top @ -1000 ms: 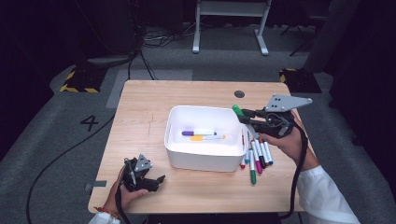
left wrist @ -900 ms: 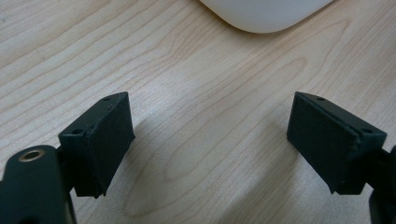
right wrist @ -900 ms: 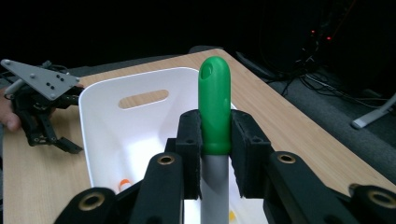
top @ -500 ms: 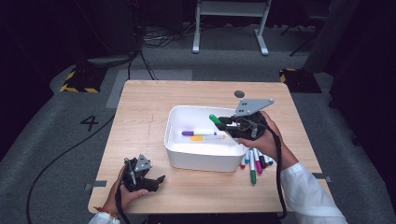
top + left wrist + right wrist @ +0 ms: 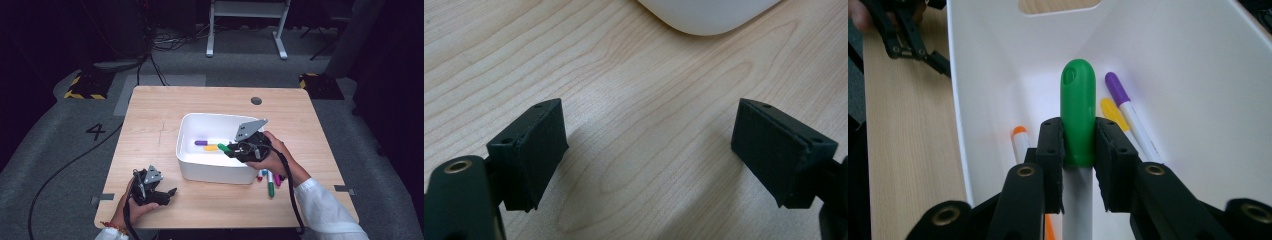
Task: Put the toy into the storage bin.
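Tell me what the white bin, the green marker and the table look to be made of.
Bin: likely plastic, smooth and slightly glossy, with rounded moulded corners and a handle cutout. Green marker: plastic by the look, its cap shiny with a soft highlight, its barrel white. Table: pale wood or a wood-look laminate; grain lines show, finish matte, which of the two is unclear.
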